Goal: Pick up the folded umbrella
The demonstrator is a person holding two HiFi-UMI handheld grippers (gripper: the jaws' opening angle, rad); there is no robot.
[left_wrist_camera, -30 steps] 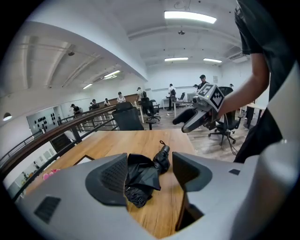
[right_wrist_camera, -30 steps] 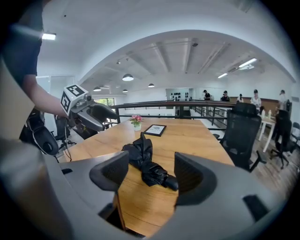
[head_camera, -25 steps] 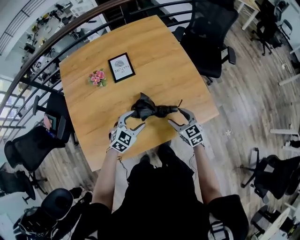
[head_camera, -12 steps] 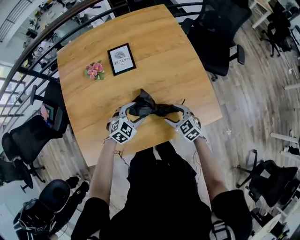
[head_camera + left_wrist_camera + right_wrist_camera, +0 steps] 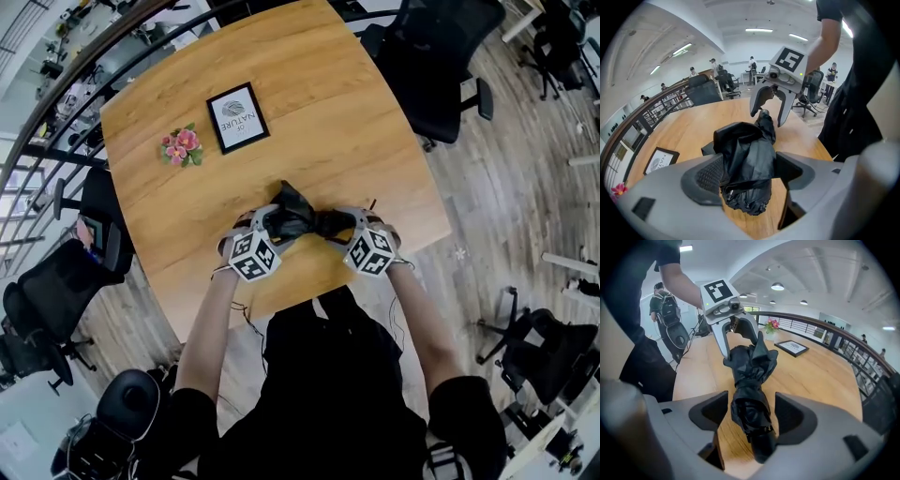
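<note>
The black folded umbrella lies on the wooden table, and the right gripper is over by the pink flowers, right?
No. The right gripper isn't by the pink flowers; its open jaws straddle one end of the black folded umbrella on the wooden table, as the right gripper view shows.

framed print [image 5: 237, 117] beside pink flowers [image 5: 180, 146] on wooden table [image 5: 319, 103]; black office chair [image 5: 441, 66] at table's right edge.

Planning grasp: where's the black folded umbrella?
Head view: black folded umbrella at the wooden table's near edge, ends inside the left hand-held gripper, whose jaws just opened wider, and right hand-held gripper.
</note>
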